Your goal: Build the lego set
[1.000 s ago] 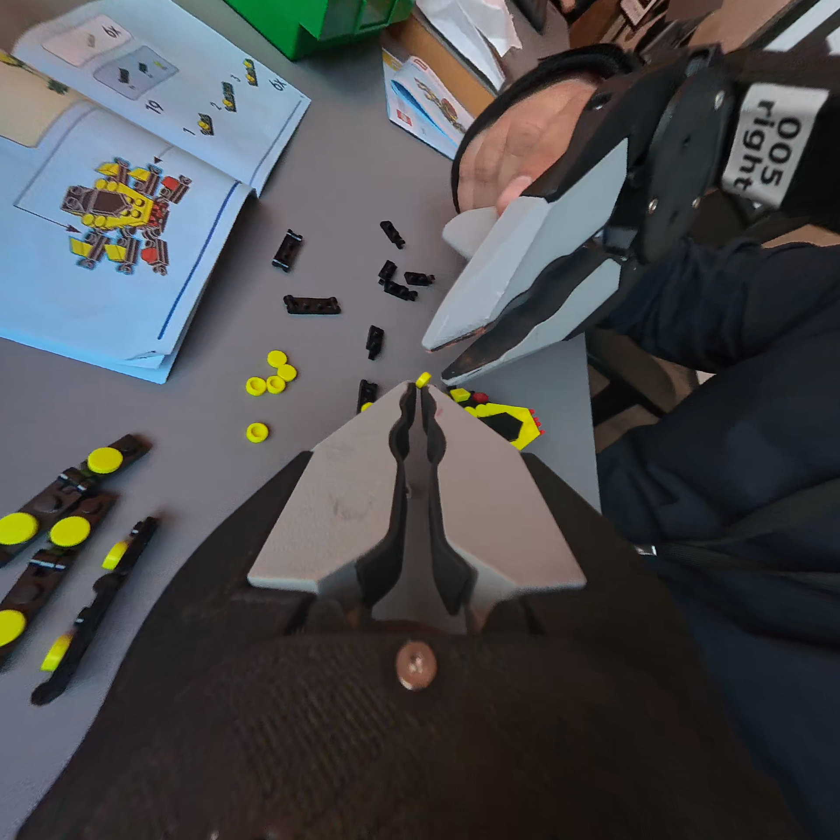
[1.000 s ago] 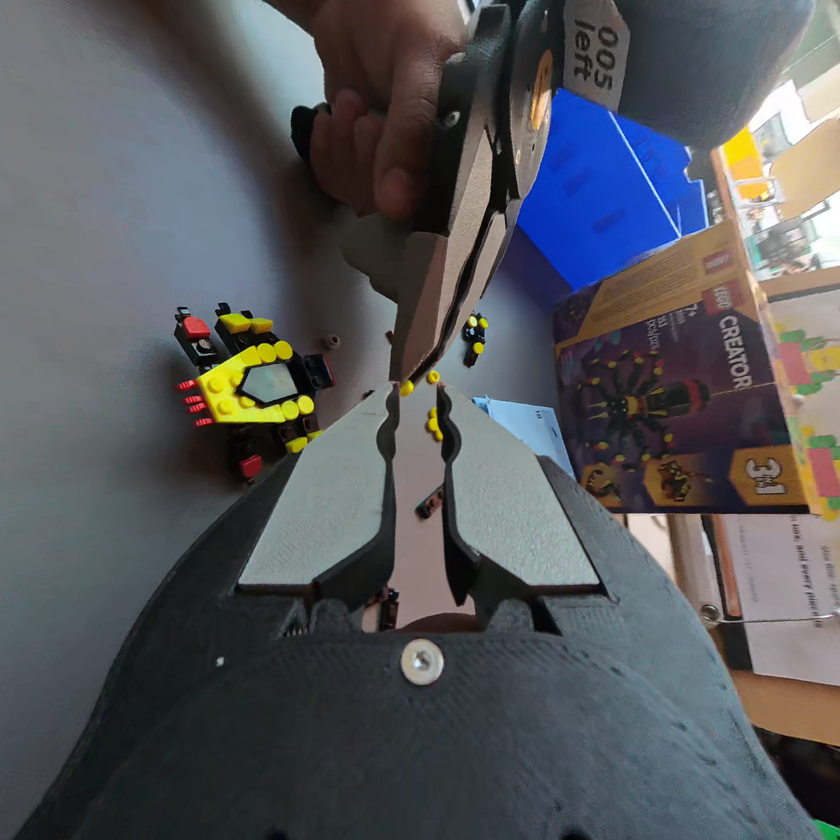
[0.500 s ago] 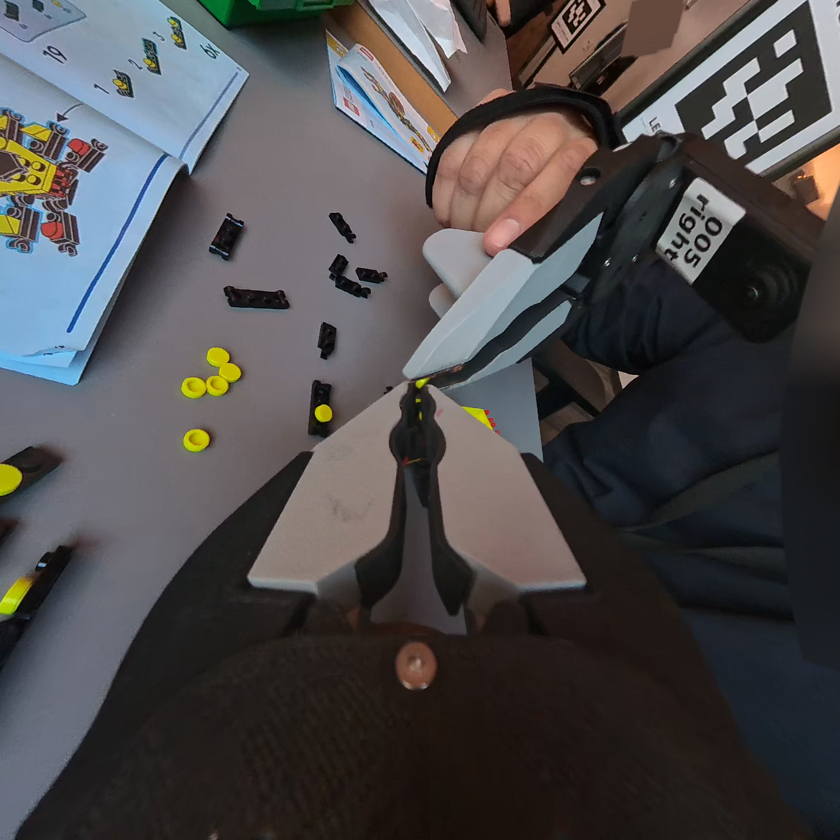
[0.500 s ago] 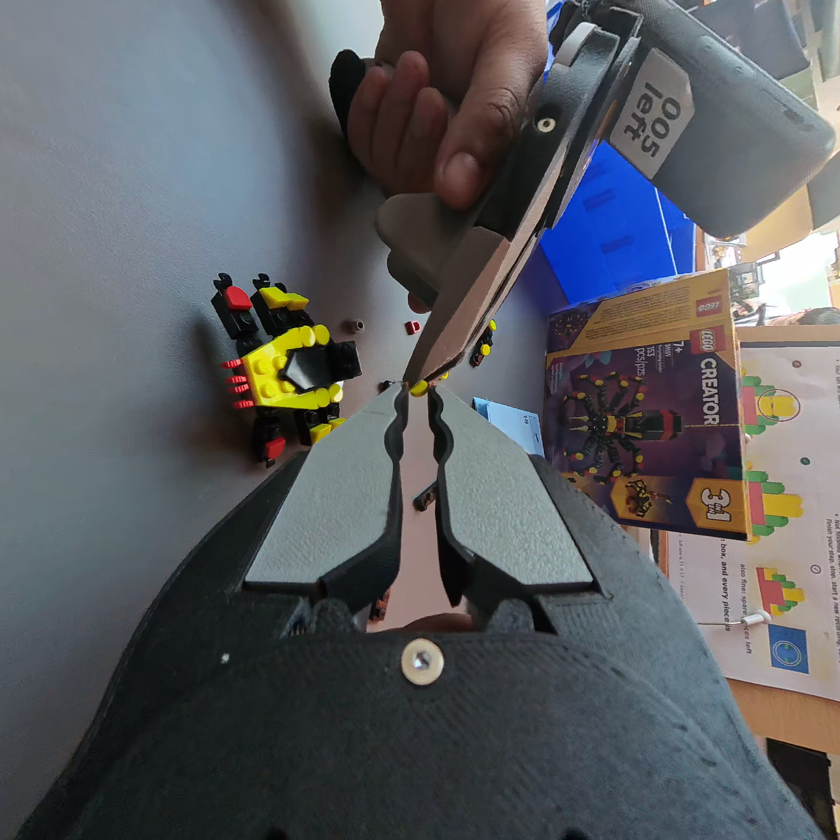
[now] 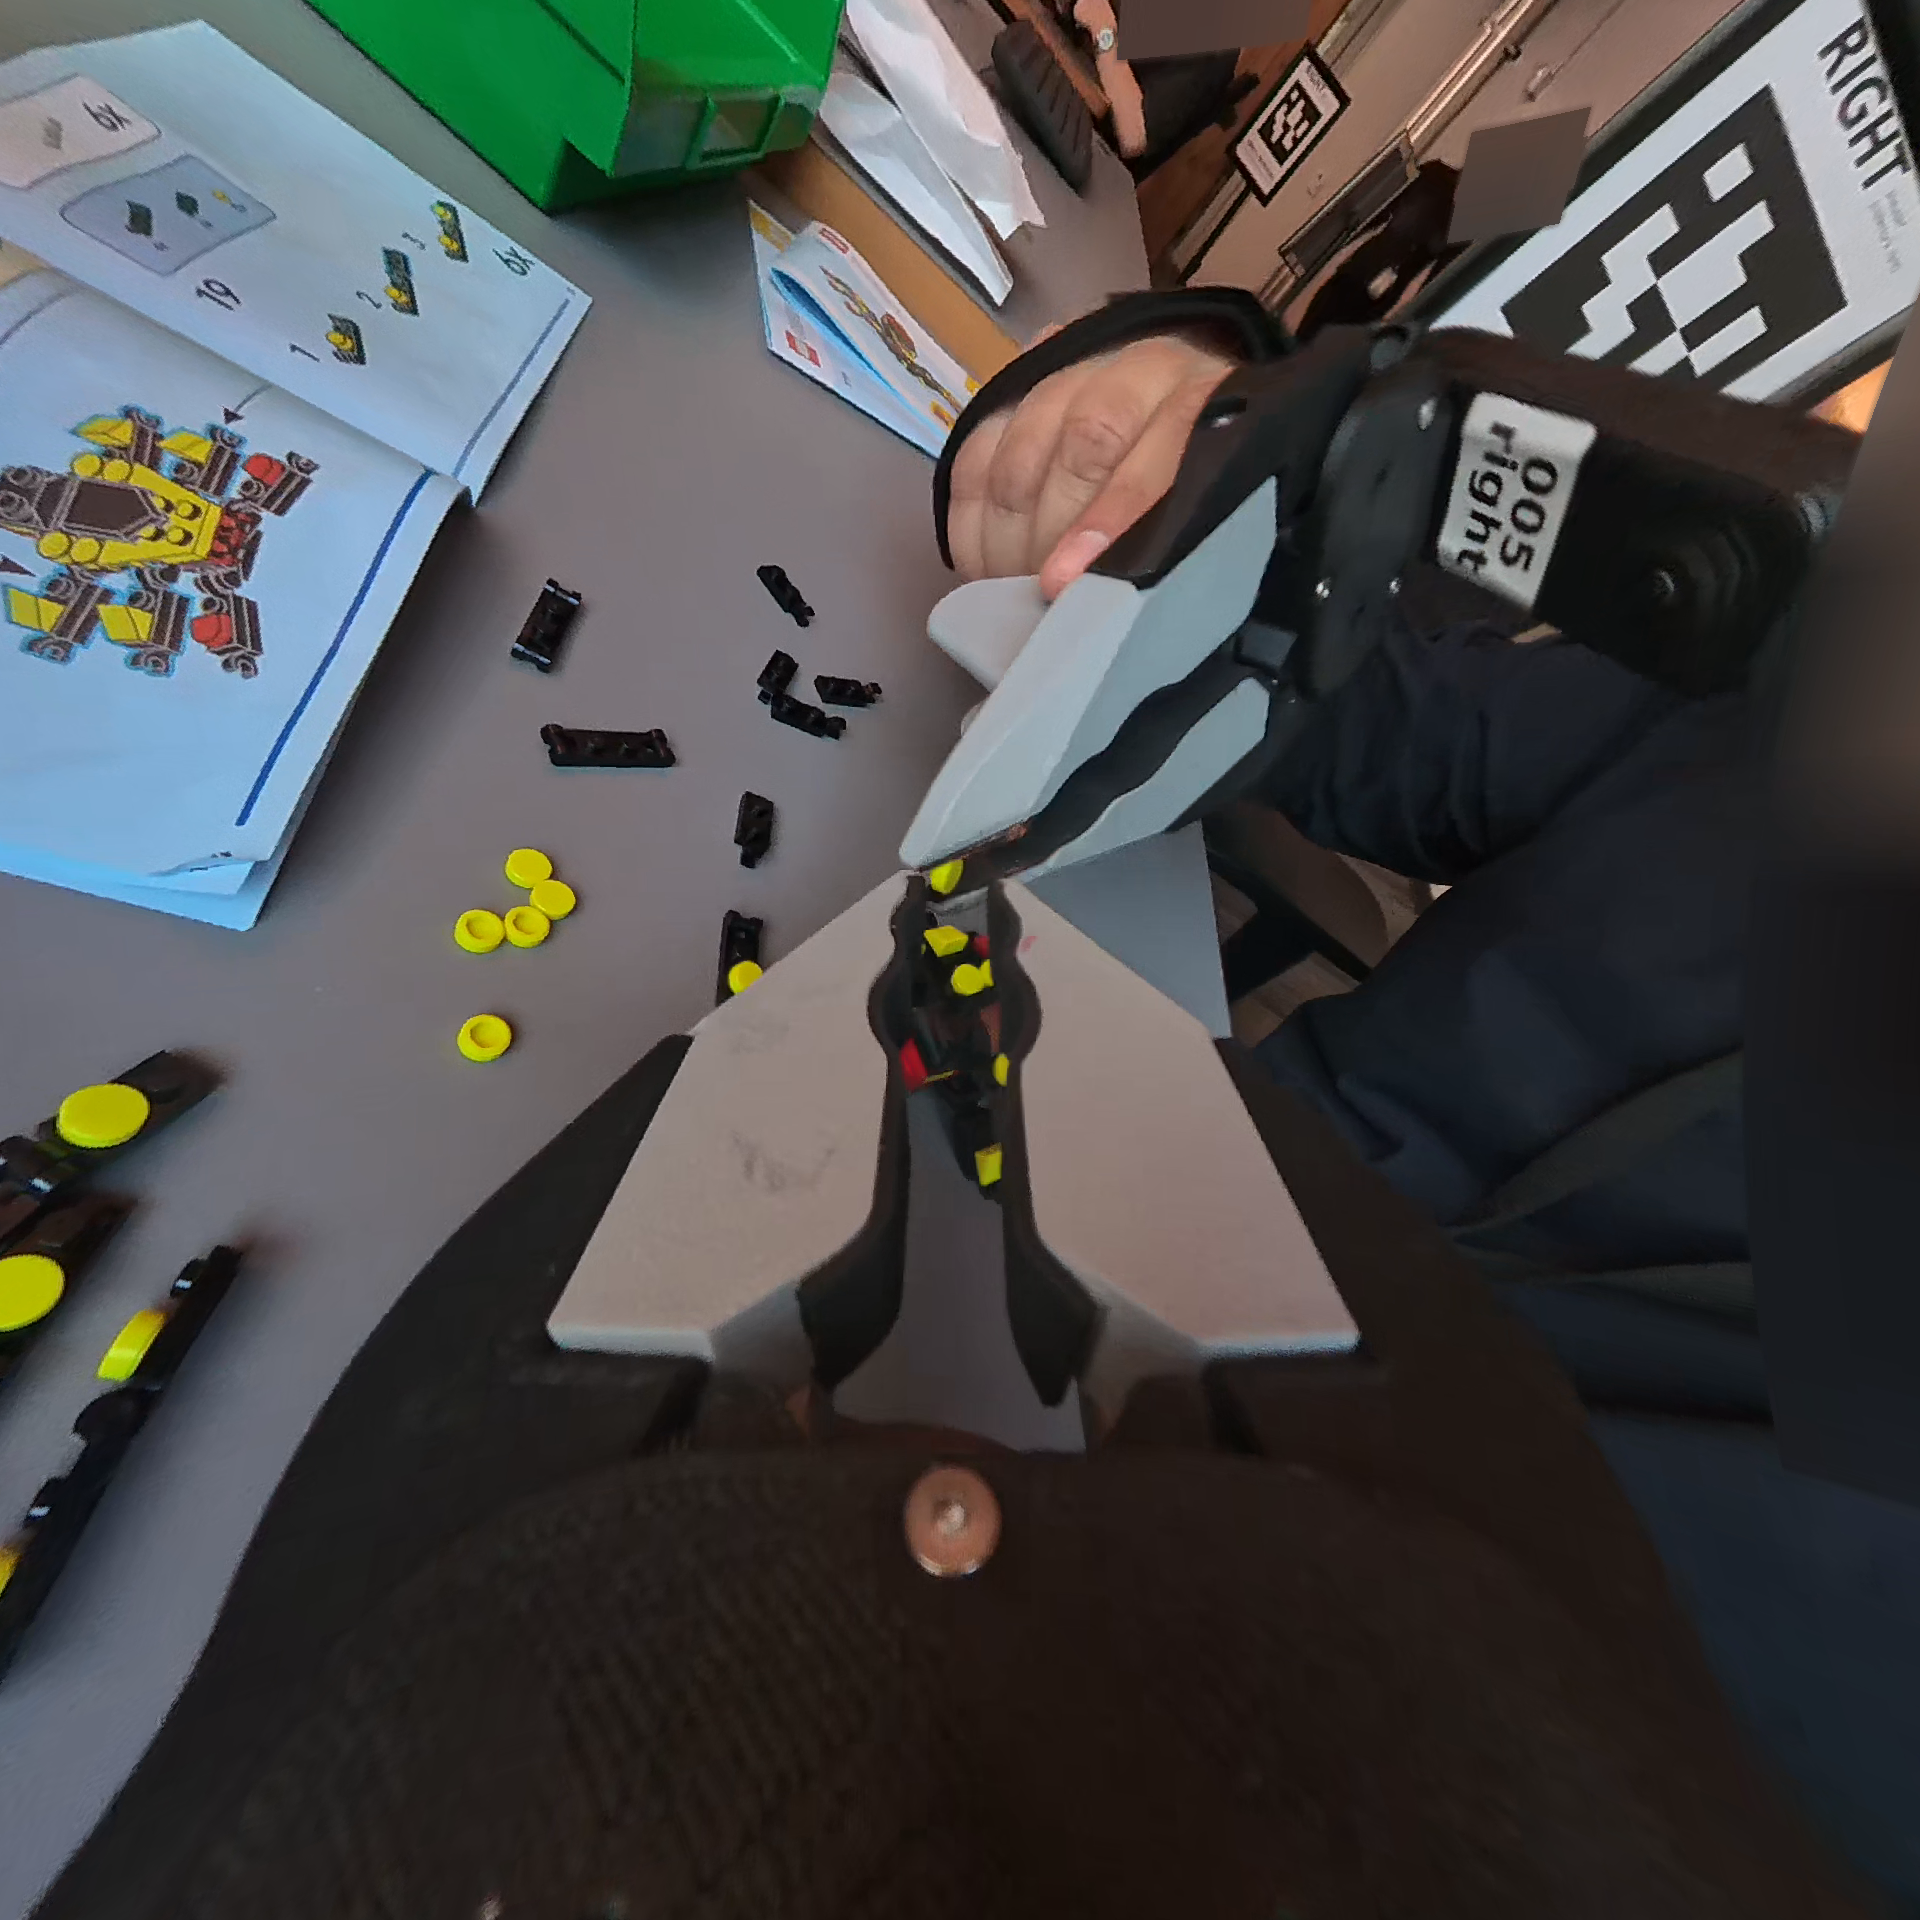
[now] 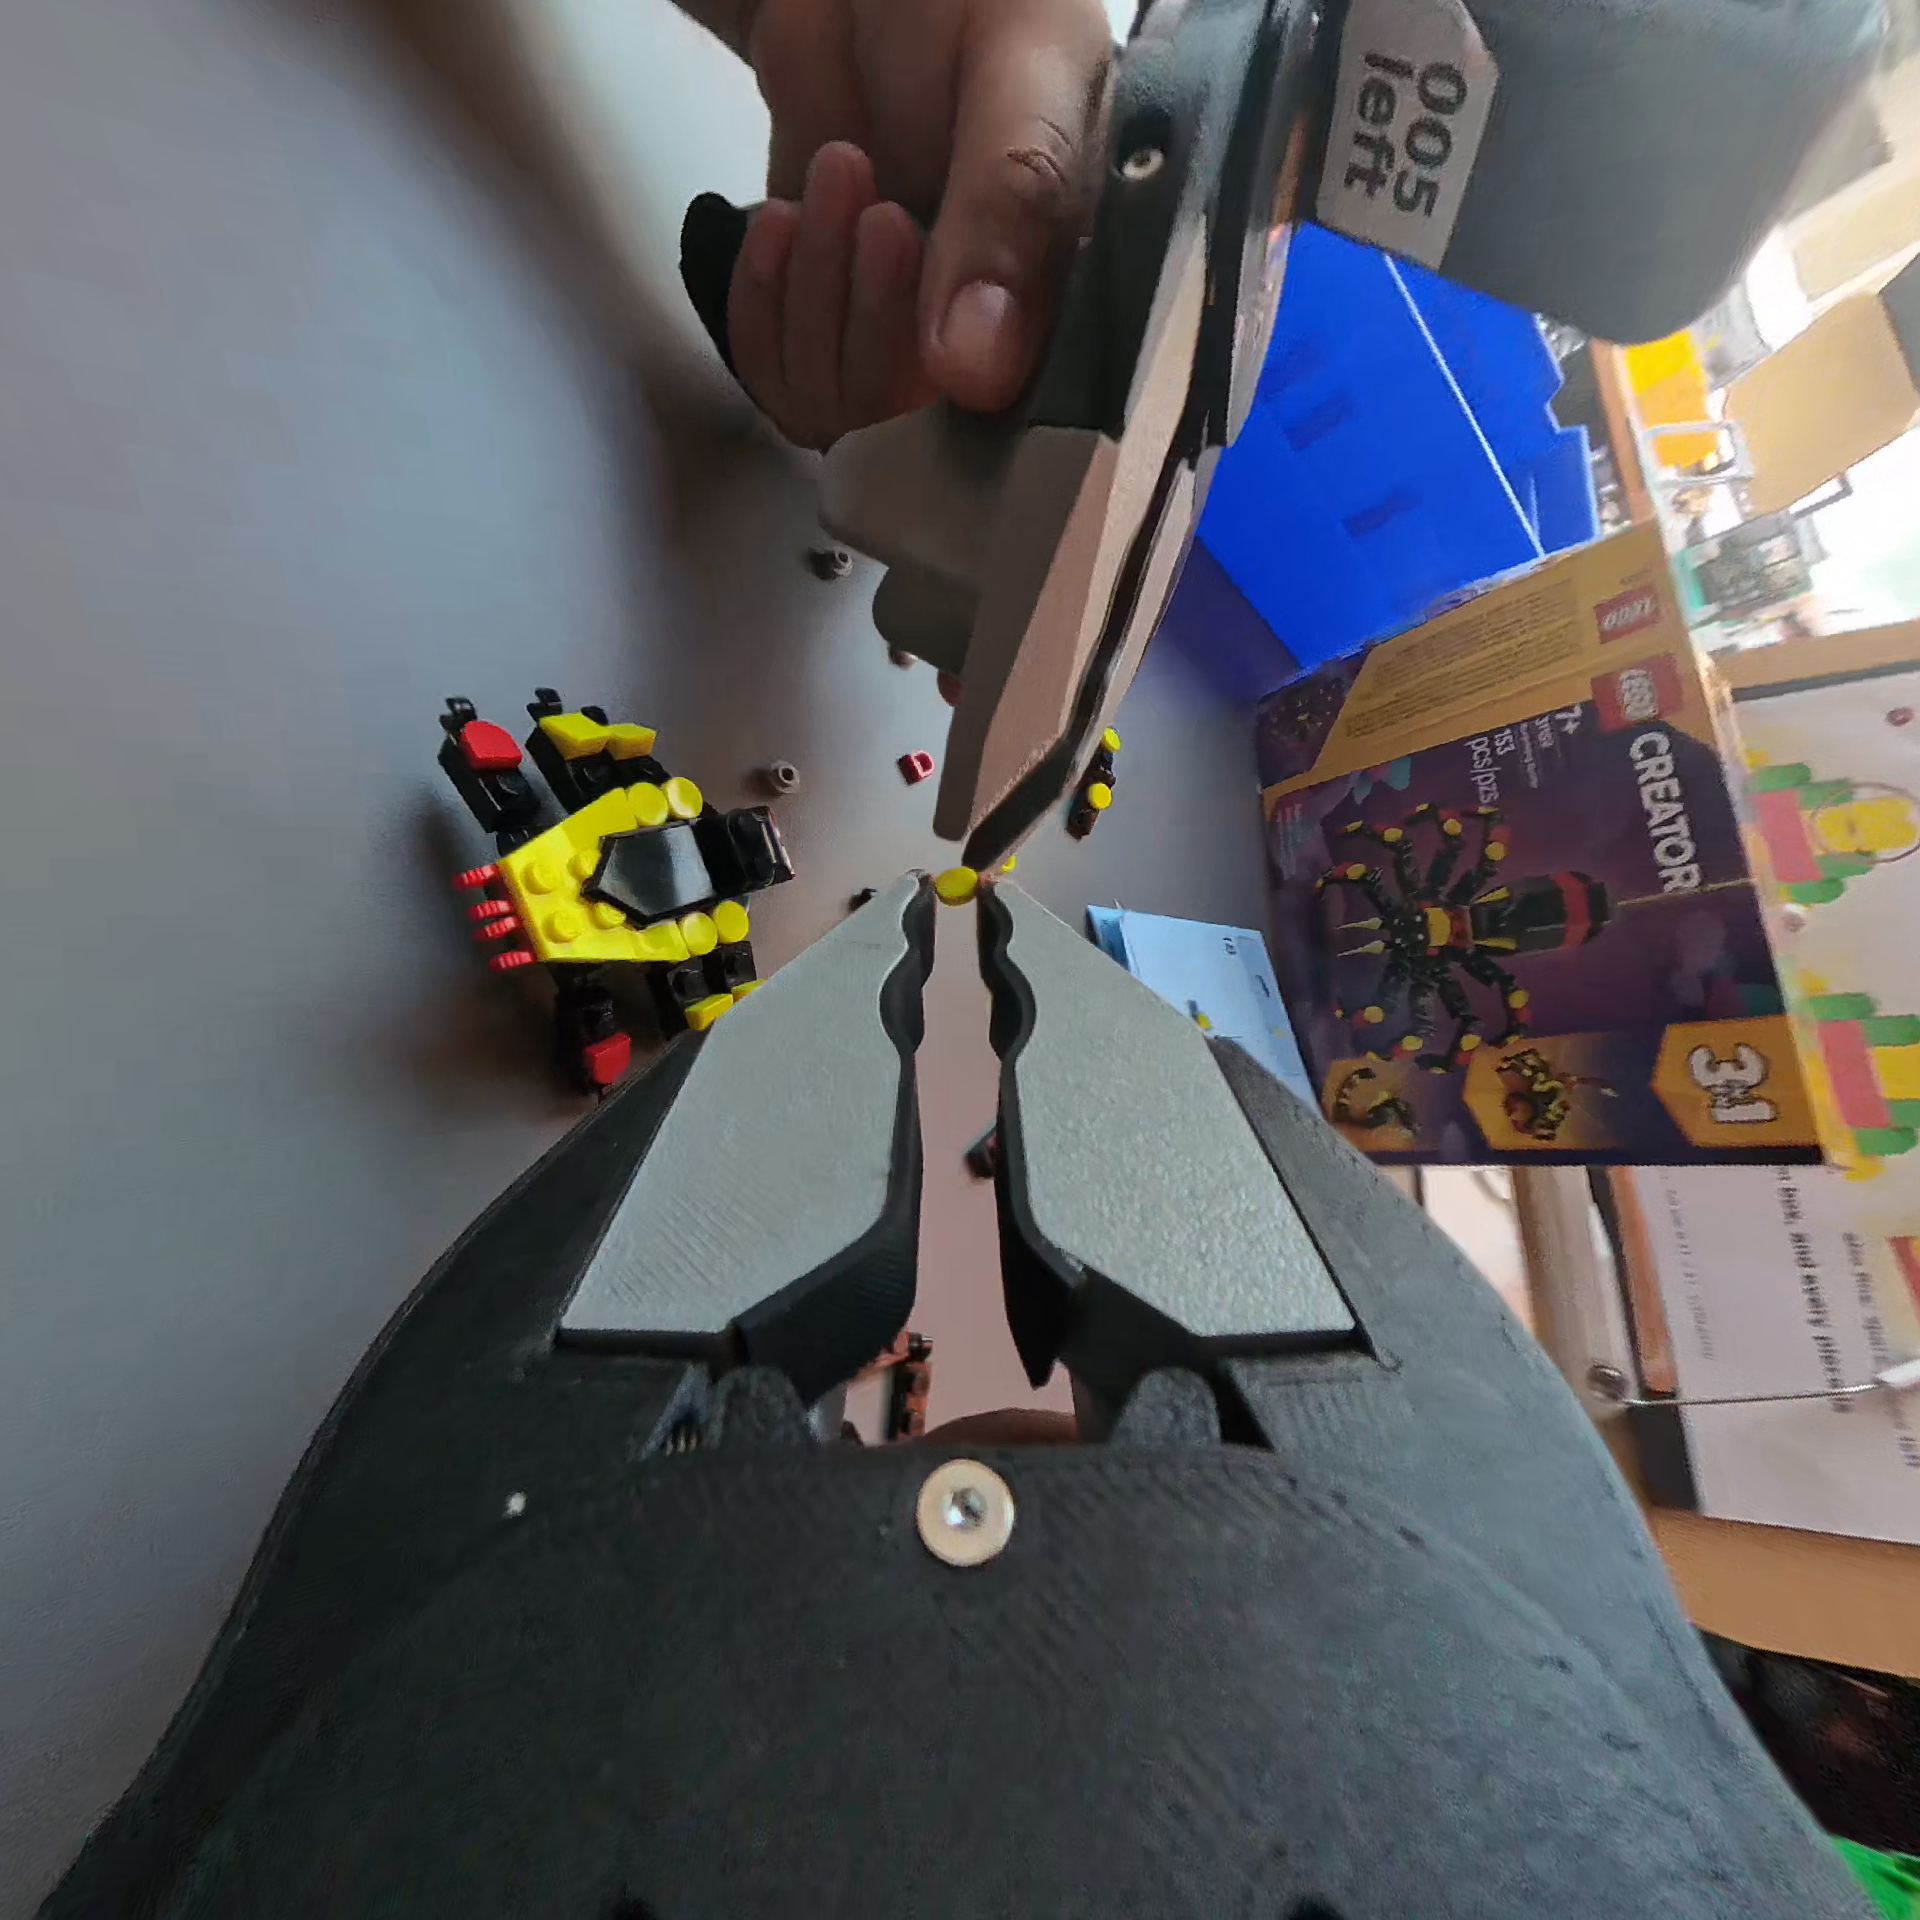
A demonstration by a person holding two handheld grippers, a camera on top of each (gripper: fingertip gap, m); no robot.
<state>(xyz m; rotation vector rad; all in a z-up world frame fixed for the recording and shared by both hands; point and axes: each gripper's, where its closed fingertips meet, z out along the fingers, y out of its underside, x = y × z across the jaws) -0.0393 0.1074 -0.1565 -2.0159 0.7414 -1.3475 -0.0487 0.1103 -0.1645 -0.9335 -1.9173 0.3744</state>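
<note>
A small yellow round stud [image 6: 956,883] sits between the tips of my right gripper [image 6: 954,889], which is closed on it above the grey table. My left gripper [image 5: 951,891] meets it tip to tip. Its jaws stand a little apart and its tips touch the stud [image 5: 945,876] from the other side. The partly built yellow and black model [image 6: 623,883], with red spikes, lies on the table left of my right gripper. It also shows through the gap of the left fingers [image 5: 951,997].
Loose yellow round tiles [image 5: 520,914] and small black pieces [image 5: 608,746] lie beyond the left gripper. The open instruction booklet [image 5: 208,520] and a green bin [image 5: 623,94] are farther left. Black leg assemblies with yellow discs [image 5: 94,1122] lie at the left edge. The set box [image 6: 1507,883] and a blue bin [image 6: 1351,468] stand to the right. My left and right fingertips are right by each other.
The left gripper was shut on the yellow stud; its jaws have parted slightly. The right gripper has closed in from wider open and now pinches the stud.
</note>
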